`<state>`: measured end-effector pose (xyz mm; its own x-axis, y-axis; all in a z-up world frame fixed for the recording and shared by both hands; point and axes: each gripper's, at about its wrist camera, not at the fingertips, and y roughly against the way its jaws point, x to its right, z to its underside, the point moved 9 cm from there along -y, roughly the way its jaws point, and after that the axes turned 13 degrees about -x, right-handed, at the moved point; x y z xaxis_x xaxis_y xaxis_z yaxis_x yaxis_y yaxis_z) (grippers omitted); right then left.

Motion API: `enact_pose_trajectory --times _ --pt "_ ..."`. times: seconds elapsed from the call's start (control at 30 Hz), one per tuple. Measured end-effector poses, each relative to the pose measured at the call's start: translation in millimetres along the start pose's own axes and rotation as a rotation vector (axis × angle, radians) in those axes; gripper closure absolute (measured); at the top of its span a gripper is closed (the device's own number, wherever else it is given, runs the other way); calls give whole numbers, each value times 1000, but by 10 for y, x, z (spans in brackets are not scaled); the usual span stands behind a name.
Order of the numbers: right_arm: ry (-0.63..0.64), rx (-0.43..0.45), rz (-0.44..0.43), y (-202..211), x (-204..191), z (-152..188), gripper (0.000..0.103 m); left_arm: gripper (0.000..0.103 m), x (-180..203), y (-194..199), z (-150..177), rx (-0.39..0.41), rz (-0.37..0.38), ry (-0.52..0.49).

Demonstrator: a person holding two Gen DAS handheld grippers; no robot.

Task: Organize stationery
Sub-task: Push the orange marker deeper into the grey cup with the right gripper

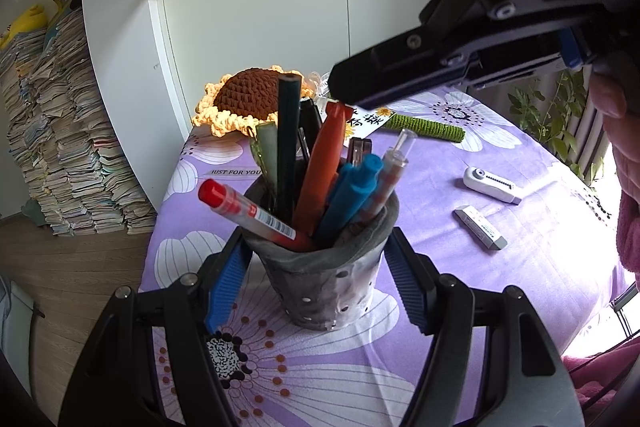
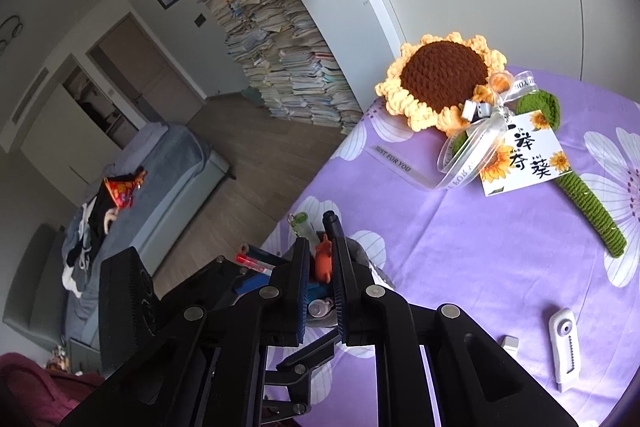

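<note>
A grey perforated pen holder stands upright on the purple floral tablecloth, packed with stationery that leans outward: a red-capped gel pen, a dark green pencil, an orange pen, two blue markers and a clear-capped pen. To the holder's right, apart from it, a white correction tape dispenser lies flat on the cloth. Nearer than the dispenser, a white eraser in a printed sleeve also lies flat.
</note>
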<state>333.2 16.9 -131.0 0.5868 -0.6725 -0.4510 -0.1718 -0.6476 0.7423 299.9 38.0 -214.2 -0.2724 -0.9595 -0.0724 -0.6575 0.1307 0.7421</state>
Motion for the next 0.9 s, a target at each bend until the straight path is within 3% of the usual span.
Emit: enact_pose_trajectory --times 0.07,0.17,0.27,0.43,0.57,0.67,0.9 --pt "-19 21 -8 36 49 -22 89 35 -3 1 0 0 -1 0" --pt "-66 -14 -51 -17 129 -15 87 35 -2 -2 -3 1 -2 -1" --pt "-76 -29 -51 -89 167 -4 71 36 1 -2 -8 2 0 -3" --pt "-63 -39 -64 -146 126 -22 70 37 7 4 -18 10 -1 -12" --pt "-21 -46 -36 -173 70 -17 70 37 9 -3 -24 15 2 -14" --pt "14 -49 5 -205 39 -1 89 37 13 -4 -18 19 1 -19" --pt "93 27 38 11 -141 -9 89 37 16 -6 -21 19 0 -20"
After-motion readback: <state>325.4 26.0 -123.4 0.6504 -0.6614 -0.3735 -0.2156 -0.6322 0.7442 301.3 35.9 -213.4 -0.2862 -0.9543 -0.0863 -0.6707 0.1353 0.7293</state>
